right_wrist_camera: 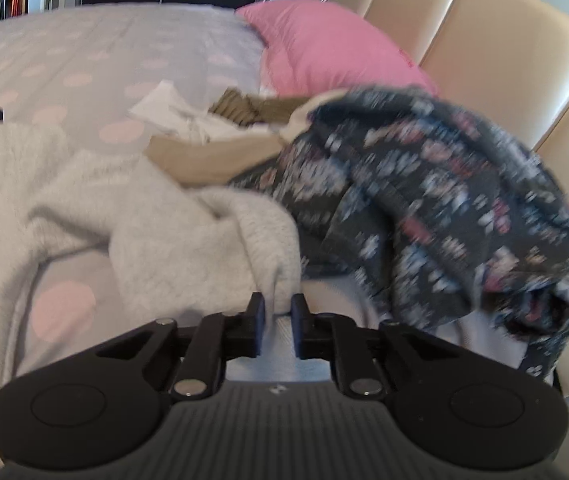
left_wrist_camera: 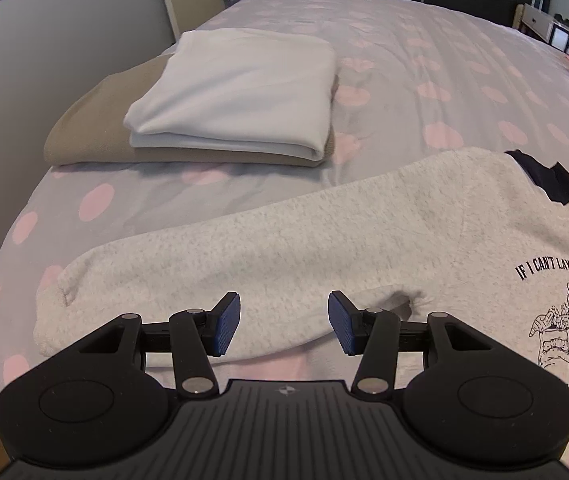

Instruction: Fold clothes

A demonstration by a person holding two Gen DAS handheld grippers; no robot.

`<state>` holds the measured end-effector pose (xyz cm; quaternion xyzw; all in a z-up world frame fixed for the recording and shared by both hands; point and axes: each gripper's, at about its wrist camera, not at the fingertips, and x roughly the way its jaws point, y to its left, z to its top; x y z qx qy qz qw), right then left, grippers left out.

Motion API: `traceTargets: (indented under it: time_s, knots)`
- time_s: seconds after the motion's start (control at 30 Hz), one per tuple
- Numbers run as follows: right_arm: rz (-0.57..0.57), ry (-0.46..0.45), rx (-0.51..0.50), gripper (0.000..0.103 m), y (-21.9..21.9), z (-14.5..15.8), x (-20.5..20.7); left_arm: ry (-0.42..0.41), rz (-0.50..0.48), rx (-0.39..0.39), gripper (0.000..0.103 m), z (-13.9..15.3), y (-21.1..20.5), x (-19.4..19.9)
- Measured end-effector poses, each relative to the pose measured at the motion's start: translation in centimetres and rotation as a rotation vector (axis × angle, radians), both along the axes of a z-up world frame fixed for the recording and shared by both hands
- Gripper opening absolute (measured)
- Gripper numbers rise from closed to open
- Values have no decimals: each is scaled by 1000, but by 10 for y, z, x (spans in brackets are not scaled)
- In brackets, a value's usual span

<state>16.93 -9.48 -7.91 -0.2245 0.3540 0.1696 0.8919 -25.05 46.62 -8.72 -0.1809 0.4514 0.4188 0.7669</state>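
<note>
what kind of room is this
Most likely a bedroom in a home. A bed with a spotted cover fills both views, a pink pillow leans against a padded headboard, and folded clothes are stacked on the cover.

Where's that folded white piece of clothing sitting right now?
In the left wrist view, the folded white garment lies upper left on the polka-dot bed, stacked on a folded tan garment, beyond the grey sweatshirt's sleeve.
</note>
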Motion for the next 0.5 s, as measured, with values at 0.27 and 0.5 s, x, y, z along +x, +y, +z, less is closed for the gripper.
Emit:
traceTargets:
  time_s: [0.27,0.5]
  knots:
    - [-62,-188,50,12,-3,101,27,38,-62,17,47,-5,-10,15]
    - [-147,-117,-11,2,0,82,85,57,-58,30,47,-6,-11,19]
